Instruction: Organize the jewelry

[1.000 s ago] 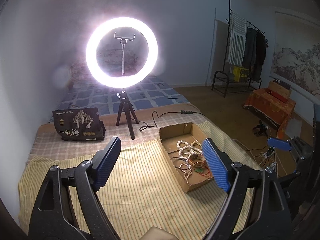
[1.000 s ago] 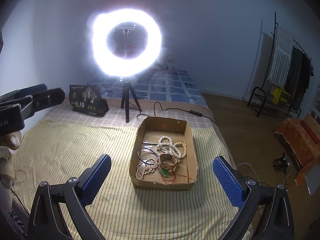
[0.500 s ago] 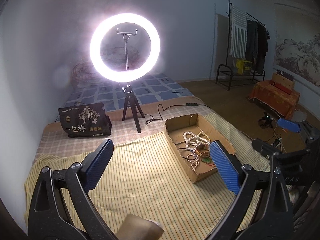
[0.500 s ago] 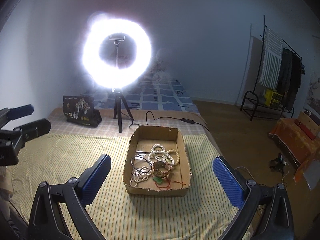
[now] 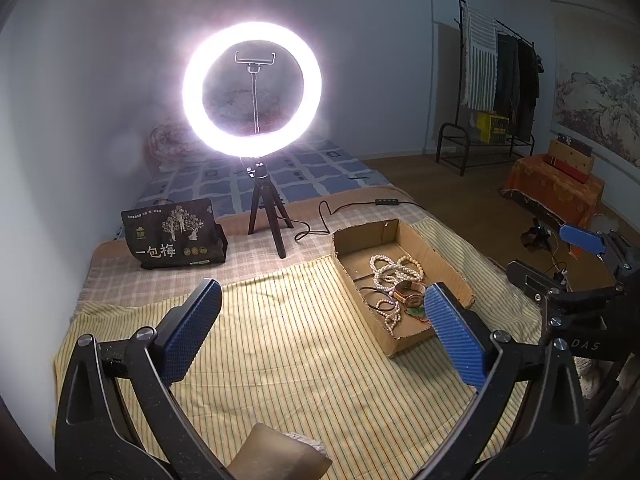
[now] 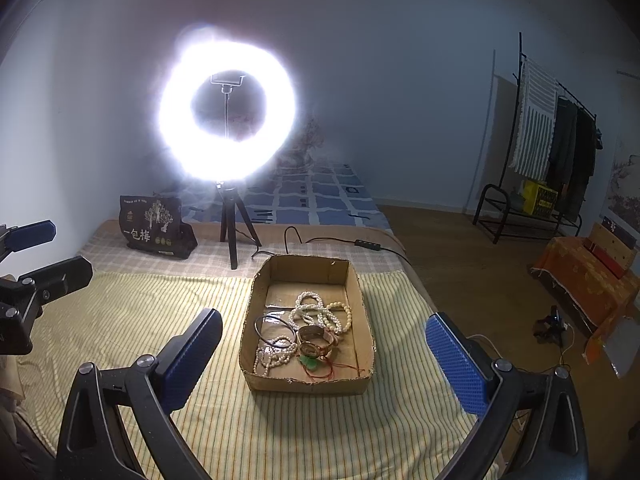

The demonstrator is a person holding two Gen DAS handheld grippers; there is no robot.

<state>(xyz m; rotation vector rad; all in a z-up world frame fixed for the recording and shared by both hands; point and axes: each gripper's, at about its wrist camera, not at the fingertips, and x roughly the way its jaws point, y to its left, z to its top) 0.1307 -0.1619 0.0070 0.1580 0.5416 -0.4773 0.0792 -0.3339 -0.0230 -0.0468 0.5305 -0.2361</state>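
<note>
- Left wrist view: the left gripper [image 5: 320, 332], black plastic arms tipped with ribbed blue pads, is hovering over the yellow striped woven bedcover [image 5: 288, 360], its jaws spread wide with nothing between them.
- A shallow brown cardboard tray [image 5: 452, 276] with ragged cut walls is sitting toward the bedcover's right edge, partly behind the right-hand pad.
- Inside the tray a tangle of cream beaded strands [image 5: 394, 268] is lying against a rose-gold wristwatch [image 5: 410, 294], with thin dark cord loops beside them.
- The right gripper [image 5: 560, 256] is reaching in from the right edge, level and pointing left just beyond the tray; its blue pad and dark finger are standing apart.
- A glowing circular ring light on a small black tripod [image 5: 253, 88] and a glossy black printed pouch [image 5: 172, 232] are standing on the checked blanket at the bed's far edge.
- Right wrist view: the right gripper [image 6: 324, 360] is pointing straight at the cardboard tray [image 6: 308, 384], which is showing between its released, widely parted pads.
- The beaded strands [image 6: 320, 312], the wristwatch [image 6: 316, 340], a green pendant on a red cord [image 6: 310, 362] and a dark round bangle [image 6: 276, 330] are lying heaped in the tray's near half.
- The left gripper [image 6: 40, 248] is hanging at the left edge over the bedcover [image 6: 132, 320], fingers apart, well clear of the tray.
</note>
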